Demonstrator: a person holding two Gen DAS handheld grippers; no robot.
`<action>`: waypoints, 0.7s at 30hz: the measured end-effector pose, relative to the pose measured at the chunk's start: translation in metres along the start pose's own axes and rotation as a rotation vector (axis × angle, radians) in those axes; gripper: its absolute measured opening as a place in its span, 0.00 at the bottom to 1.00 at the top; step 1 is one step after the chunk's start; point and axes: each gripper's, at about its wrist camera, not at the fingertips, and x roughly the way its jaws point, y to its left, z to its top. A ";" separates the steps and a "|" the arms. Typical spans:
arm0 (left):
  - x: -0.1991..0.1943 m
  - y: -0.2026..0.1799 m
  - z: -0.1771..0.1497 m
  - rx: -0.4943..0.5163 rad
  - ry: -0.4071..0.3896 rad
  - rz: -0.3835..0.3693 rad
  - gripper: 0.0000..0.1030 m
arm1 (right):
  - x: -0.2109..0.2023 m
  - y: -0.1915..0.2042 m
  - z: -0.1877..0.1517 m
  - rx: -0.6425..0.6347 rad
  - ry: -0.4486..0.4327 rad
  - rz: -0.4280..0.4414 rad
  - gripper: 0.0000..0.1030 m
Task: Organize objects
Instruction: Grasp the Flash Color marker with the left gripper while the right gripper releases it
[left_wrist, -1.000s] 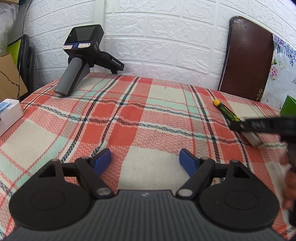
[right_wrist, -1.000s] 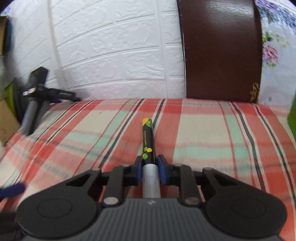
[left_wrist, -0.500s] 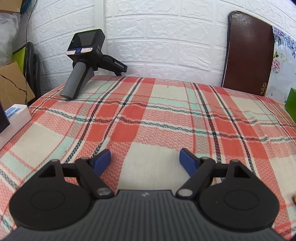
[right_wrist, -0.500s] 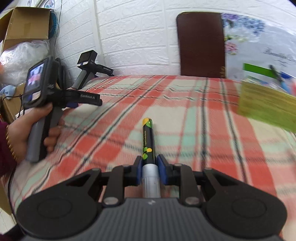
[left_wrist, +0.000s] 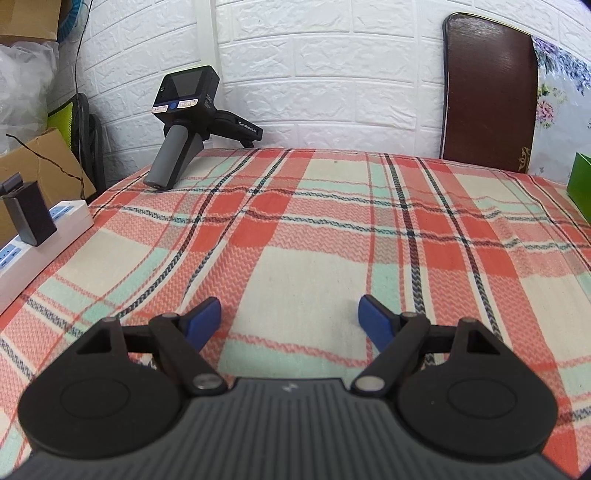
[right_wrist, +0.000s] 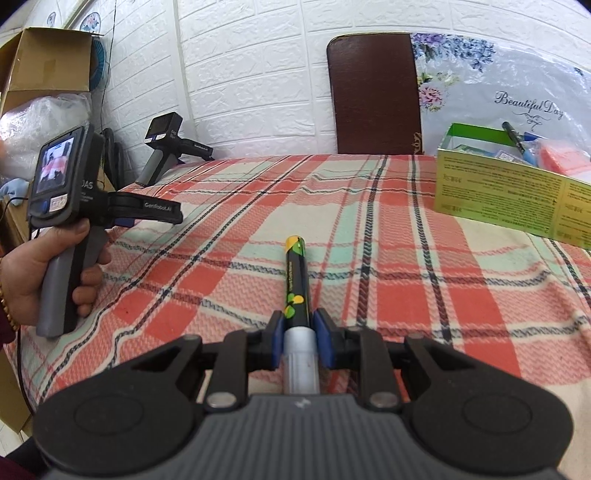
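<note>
My right gripper (right_wrist: 298, 334) is shut on a black marker pen (right_wrist: 294, 284) with yellow and green spots and a grey cap end; the pen points forward over the plaid cloth (right_wrist: 369, 266). At the right stands an open green box (right_wrist: 513, 197) with a pen, an orange item and other things inside. My left gripper (left_wrist: 290, 319) is open above the plaid cloth (left_wrist: 332, 229) with nothing between its blue pads. In the right wrist view a hand holds the left gripper's handle (right_wrist: 70, 229) at the left edge.
A spare handheld gripper device (left_wrist: 184, 125) rests at the cloth's far left by the white brick wall. A white power strip (left_wrist: 33, 254) with a black plug lies at the left. A brown chair back (right_wrist: 375, 92) stands behind. Cardboard boxes (right_wrist: 44, 62) are stacked at far left.
My right gripper carried the pen back and to the right, out of the left wrist view; the green box came into its view. The left gripper shifted slightly and stayed open.
</note>
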 end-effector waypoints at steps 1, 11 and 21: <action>-0.002 -0.001 -0.001 0.000 0.000 0.002 0.81 | -0.001 -0.001 -0.001 0.002 -0.002 -0.003 0.19; -0.042 -0.037 -0.020 0.038 0.061 -0.148 0.80 | -0.009 -0.024 0.000 0.072 -0.026 -0.103 0.18; -0.064 -0.128 0.002 0.000 0.375 -0.620 0.79 | -0.032 -0.041 -0.012 0.079 -0.031 -0.168 0.20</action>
